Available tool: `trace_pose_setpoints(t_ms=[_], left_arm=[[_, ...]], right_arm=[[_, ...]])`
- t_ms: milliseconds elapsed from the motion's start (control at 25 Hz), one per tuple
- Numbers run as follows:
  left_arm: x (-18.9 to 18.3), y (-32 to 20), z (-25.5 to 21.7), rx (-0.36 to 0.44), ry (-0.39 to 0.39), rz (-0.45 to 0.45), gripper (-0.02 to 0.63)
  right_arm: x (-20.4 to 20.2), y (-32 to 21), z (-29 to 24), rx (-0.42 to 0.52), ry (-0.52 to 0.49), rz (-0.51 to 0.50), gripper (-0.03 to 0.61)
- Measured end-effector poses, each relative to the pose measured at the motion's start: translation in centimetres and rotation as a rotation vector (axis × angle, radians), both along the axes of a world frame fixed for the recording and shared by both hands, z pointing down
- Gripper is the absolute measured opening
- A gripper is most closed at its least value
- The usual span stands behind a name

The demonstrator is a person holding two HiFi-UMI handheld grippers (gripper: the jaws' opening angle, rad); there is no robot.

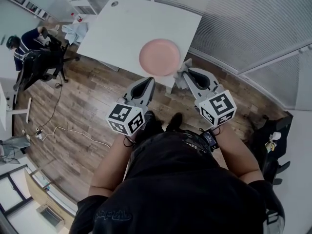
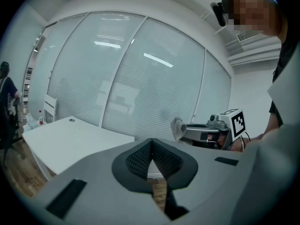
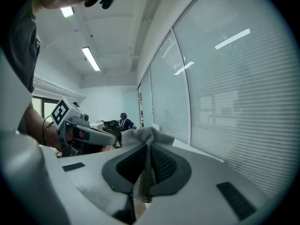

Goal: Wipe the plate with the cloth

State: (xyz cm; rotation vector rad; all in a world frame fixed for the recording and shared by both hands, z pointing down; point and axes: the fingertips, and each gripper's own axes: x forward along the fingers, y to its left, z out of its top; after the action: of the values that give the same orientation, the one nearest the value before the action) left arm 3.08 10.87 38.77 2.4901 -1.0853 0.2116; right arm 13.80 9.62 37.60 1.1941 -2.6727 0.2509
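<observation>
White desk (image 1: 122, 28) is sitting ahead, and the pink plate (image 1: 160, 56) is lying on it right by the near edge, with nothing bracing it. Both claws are hanging just short of the desk and aren't touching the plate. Left claw (image 2: 151, 146) is closed tight on nothing, so it isn't steadying anything. A hard wipe is likely going to shove the plate off that edge (biggest worry). Right claw (image 3: 149, 149) is pinching the grey cloth (image 3: 146, 137), with only a small bunch sticking out past the tips. Risks: hard tips scraping the plate instead of fabric, or the thin pinched fold slipping out under drag.
</observation>
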Motion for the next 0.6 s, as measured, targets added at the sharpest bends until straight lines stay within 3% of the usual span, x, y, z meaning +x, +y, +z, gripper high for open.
trace_pose_setpoints(t_ms=[200, 600], left_arm=[[-0.5, 1.2, -2.4, 0.017, 0.071, 0.031, 0.015], [-4.3, 3.7, -4.4, 0.051, 0.079, 0.120, 0.015]], right_arm=[[-1.4, 1.6, -1.0, 0.006, 0.004, 0.011, 0.038], [-6.0, 4.8, -1.2, -0.016, 0.005, 0.075, 0.038]])
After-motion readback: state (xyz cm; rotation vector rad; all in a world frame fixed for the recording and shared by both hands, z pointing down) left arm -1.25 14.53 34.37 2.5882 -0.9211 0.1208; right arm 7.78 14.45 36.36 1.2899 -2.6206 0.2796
